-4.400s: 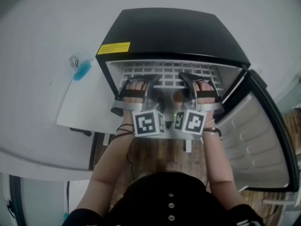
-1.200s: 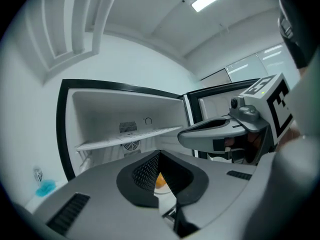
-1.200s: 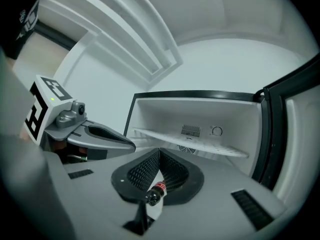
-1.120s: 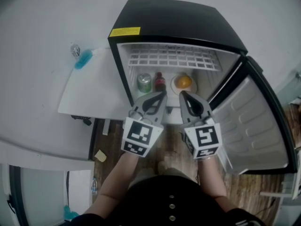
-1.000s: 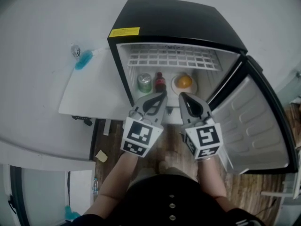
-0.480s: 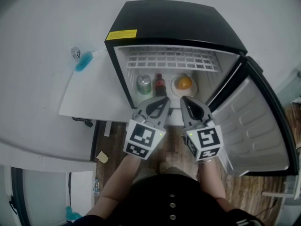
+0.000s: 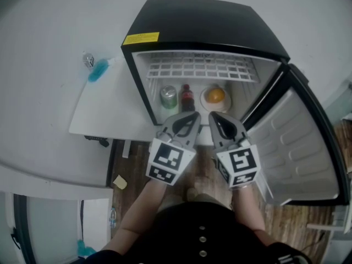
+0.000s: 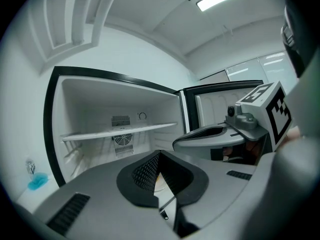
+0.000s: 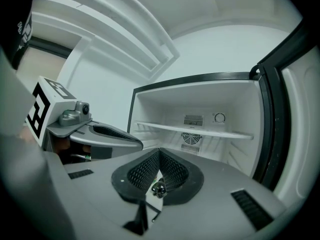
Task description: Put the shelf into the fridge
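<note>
While my left gripper (image 7: 192, 117) and right gripper (image 7: 214, 117) hover side by side at the near side of the open fridge (image 7: 209, 26), both have their jaws closed on nothing. The wire shelf (image 7: 195, 67) sits level high inside it, above a can (image 7: 168, 97), a bottle (image 7: 187, 96) and an orange (image 7: 215, 95).

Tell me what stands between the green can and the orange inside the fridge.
A small dark bottle stands between the can and the orange, below the wire shelf. The head view shows it.
</note>
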`<action>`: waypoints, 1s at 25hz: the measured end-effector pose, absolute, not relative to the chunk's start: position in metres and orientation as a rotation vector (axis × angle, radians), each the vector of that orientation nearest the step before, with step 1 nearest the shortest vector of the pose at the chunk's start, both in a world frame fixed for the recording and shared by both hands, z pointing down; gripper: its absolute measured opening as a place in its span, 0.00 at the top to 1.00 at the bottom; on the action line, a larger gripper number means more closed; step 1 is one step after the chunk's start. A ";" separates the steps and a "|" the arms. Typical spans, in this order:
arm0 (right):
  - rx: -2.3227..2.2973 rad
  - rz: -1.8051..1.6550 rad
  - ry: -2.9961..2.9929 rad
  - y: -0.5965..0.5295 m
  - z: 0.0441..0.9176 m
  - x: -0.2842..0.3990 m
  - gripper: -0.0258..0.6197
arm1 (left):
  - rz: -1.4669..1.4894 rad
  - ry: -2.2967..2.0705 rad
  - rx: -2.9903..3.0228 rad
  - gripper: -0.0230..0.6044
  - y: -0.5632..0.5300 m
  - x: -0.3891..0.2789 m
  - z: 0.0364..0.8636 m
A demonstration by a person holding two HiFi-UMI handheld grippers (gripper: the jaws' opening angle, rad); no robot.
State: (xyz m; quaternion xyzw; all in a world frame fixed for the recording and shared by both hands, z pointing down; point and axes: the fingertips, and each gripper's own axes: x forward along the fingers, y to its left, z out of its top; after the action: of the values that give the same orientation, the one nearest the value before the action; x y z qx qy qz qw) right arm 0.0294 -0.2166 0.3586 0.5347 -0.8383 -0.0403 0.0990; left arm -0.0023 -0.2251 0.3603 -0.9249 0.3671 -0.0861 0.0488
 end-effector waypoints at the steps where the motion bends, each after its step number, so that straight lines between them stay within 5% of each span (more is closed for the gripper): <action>1: 1.580 -0.129 -2.478 -0.217 0.359 0.030 0.94 | -0.264 1.121 -2.819 0.95 -0.226 -0.002 0.360; 25: 1.581 -0.162 -2.451 -0.220 0.358 0.044 0.95 | -0.293 1.099 -2.783 0.95 -0.223 0.013 0.356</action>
State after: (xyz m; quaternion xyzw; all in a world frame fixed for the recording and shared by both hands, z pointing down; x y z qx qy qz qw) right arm 0.0435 -0.2201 0.3575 0.5380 -0.8339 -0.0551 0.1098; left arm 0.0126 -0.2231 0.3558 -0.9235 0.3648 -0.0974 0.0675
